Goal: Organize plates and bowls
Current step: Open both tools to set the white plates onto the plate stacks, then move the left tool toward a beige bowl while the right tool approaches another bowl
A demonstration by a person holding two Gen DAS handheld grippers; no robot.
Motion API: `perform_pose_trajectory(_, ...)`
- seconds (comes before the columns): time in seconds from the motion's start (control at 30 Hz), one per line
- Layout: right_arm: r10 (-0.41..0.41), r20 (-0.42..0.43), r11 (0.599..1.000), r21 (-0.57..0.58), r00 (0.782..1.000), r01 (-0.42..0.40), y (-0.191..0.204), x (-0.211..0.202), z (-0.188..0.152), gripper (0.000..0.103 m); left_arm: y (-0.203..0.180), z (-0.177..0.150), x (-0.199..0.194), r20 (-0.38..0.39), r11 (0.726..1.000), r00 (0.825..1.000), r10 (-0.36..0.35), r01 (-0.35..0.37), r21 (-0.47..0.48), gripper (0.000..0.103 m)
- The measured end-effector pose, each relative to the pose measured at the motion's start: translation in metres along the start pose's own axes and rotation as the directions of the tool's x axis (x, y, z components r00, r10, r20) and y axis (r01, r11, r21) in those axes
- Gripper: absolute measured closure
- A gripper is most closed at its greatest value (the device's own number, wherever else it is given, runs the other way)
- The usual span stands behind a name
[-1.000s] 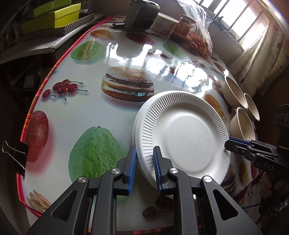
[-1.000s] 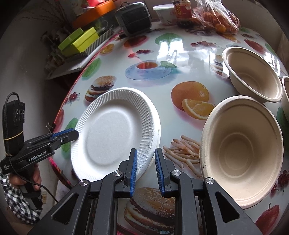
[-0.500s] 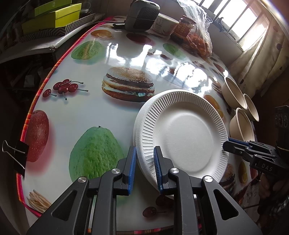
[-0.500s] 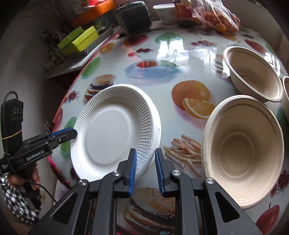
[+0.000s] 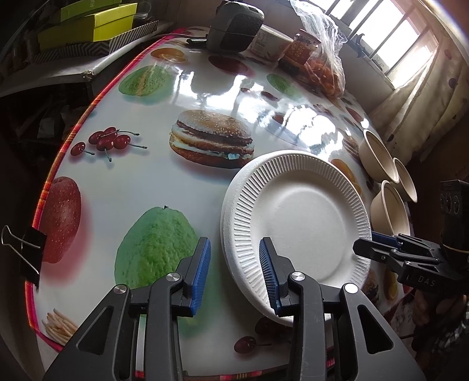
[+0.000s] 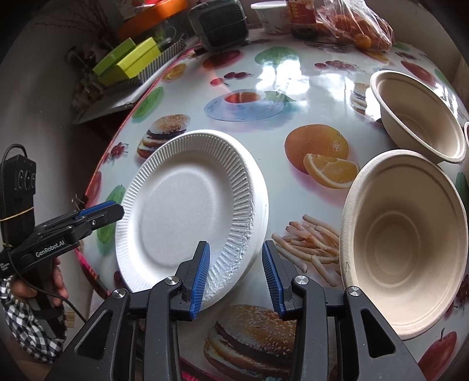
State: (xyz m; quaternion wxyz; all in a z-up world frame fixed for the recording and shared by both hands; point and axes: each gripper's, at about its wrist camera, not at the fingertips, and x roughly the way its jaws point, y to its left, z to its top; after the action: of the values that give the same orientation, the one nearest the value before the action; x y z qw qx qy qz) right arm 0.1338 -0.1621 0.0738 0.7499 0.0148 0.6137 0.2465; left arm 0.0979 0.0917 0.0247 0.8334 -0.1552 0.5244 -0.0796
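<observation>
Food-print table point(image 6: 307, 96); plates point(image 6: 187, 205); bowls point(image 6: 404, 243)

Bowls point(image 6: 404, 243) crowd the plate's point(image 6: 187, 205) right; left lies bare.

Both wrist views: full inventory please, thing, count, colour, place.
Ribbed white foam plates: stacked, count unclear, white, near table edge.
Beige moulded-fibre bowls: three, beige, right side of table.
Glossy food-print tablecloth: one, white with pictures, covering table.
Black binder clip: one, black, on cloth edge.
Dark grey box-shaped device: one, far end.
Clear plastic bag of orange items: one, far end.
Red-labelled jar: one, beside bag.
White paper cup: one, far end.
Lime-green boxes: two visible, on side shelf.
Left gripper: jaws open, astride plate rim.
Right gripper: jaws open, astride plate rim.
</observation>
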Motion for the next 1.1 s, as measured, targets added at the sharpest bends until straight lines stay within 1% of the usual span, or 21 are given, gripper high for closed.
perform_pose_trajectory(0.47, 0.015, -0.007, 1.0, -0.007, 1.0, -0.015, 0.01, 0.006, 0.005, 0.066, 0.0, 0.001, -0.006, 0.021, 1.0, 1.0, 0.021, -0.021, 0.009, 0.067)
perform_pose_trajectory(0.73, 0.027, 0.002, 1.0, -0.002, 1.0, -0.027, 0.01, 0.004, 0.009, 0.065, -0.01, 0.007, -0.013, 0.05, 0.997, 0.997, 0.052, -0.054, 0.049, 0.067)
perform_pose_trajectory(0.93, 0.014, 0.015, 1.0, -0.005, 1.0, -0.014, 0.007, -0.002, 0.012, 0.063, -0.02, 0.014, -0.014, 0.055, 0.996, 0.997, 0.052, -0.056, 0.07, 0.067)
perform_pose_trajectory(1.1, -0.016, 0.059, 1.0, -0.021, 0.998, 0.017, 0.006, -0.012, 0.013, 0.062, -0.029, 0.017, -0.017, 0.077, 0.993, 0.994, 0.073, -0.08, 0.09, 0.067)
